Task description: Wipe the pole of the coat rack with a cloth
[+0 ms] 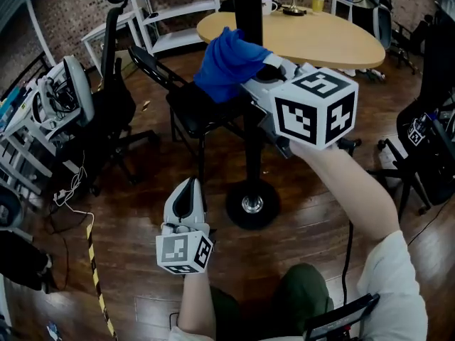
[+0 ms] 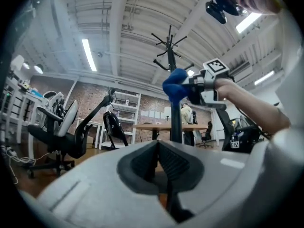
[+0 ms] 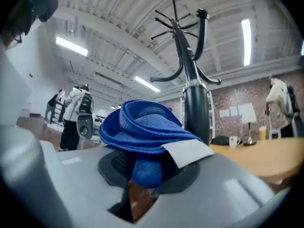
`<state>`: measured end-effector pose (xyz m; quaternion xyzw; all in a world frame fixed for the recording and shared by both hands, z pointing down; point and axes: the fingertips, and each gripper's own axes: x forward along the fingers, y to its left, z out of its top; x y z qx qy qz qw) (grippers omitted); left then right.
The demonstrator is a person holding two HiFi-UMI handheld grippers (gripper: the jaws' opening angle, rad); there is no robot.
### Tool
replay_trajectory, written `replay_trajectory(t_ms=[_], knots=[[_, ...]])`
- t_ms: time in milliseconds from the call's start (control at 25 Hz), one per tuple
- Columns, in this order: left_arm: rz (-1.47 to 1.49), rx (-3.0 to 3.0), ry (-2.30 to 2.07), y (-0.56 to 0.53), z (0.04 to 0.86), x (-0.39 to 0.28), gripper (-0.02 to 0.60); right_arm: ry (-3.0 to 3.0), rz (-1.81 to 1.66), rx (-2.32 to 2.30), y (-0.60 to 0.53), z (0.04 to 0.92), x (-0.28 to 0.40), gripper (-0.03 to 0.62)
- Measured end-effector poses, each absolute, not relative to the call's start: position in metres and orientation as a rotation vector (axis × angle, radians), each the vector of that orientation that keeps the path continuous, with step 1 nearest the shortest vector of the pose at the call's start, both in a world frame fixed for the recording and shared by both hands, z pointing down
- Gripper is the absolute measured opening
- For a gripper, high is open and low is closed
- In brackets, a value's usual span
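Note:
The black pole (image 1: 250, 20) of the coat rack rises from a round black base (image 1: 252, 204) on the wood floor. My right gripper (image 1: 250, 77) is raised beside the pole, shut on a bunched blue cloth (image 1: 226, 64). In the right gripper view the blue cloth (image 3: 142, 127) sits folded between the jaws, with a white tag, and the pole (image 3: 195, 103) stands just behind it to the right. My left gripper (image 1: 186, 203) hangs low, left of the base, jaws together and holding nothing. The left gripper view looks up at the pole (image 2: 175, 122) and the cloth (image 2: 175, 85).
A black folding chair (image 1: 186, 98) stands against the pole's left side. A wooden oval table (image 1: 306, 38) lies behind. An office chair (image 1: 117, 98) and white shelving (image 1: 178, 9) are at the left, another chair (image 1: 423, 137) at the right. Cables and striped tape (image 1: 96, 279) run over the floor.

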<state>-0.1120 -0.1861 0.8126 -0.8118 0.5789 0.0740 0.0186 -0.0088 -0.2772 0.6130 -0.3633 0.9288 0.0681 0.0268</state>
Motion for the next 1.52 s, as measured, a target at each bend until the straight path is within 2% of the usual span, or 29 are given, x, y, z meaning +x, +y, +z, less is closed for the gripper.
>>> replay_trajectory(t_ms=[120, 240, 360, 600, 680, 840, 960, 1120, 1280, 1520], knots=[[0.226, -2.536, 1.765, -0.184, 0.813, -0.112, 0.000, 2.872, 0.278, -1.211, -0.299, 0.590, -0.005, 0.104], [0.223, -2.524, 1.772, -0.185, 0.807, -0.122, 0.000, 2.915, 0.216, -1.227, -0.310, 0.634, -0.010, 0.104], [0.211, -2.527, 1.796, -0.184, 0.808, -0.126, 0.000, 3.018, 0.081, -1.303, -0.313, 0.783, -0.013, 0.104], [0.175, -2.521, 1.804, -0.176, 0.818, -0.127, 0.000, 3.286, -0.350, -1.426, -0.307, 1.176, -0.017, 0.104], [0.156, -2.517, 1.818, -0.175, 0.825, -0.132, 0.000, 3.356, -0.444, -1.454, -0.296, 1.247, -0.018, 0.104], [0.141, -2.524, 1.803, -0.176, 0.840, -0.137, 0.000, 3.380, -0.519, -1.474, -0.286, 1.291, -0.019, 0.104], [0.119, -2.540, 1.837, -0.175, 0.839, -0.137, 0.000, 3.305, -0.498, -1.386, -0.272, 1.231, -0.019, 0.103], [0.112, -2.576, 1.830, -0.190, 0.781, -0.132, 0.000, 3.107, -0.114, -1.225, -0.239, 0.953, -0.006, 0.100], [0.077, -2.618, 1.754, -0.198, 0.652, -0.116, 0.000, 2.918, 0.015, -1.223, -0.212, 0.702, 0.030, 0.101], [0.142, -2.671, 1.684, -0.170, 0.420, -0.098, 0.000, 2.894, -0.079, -1.239, -0.184, 0.480, 0.045, 0.101]])
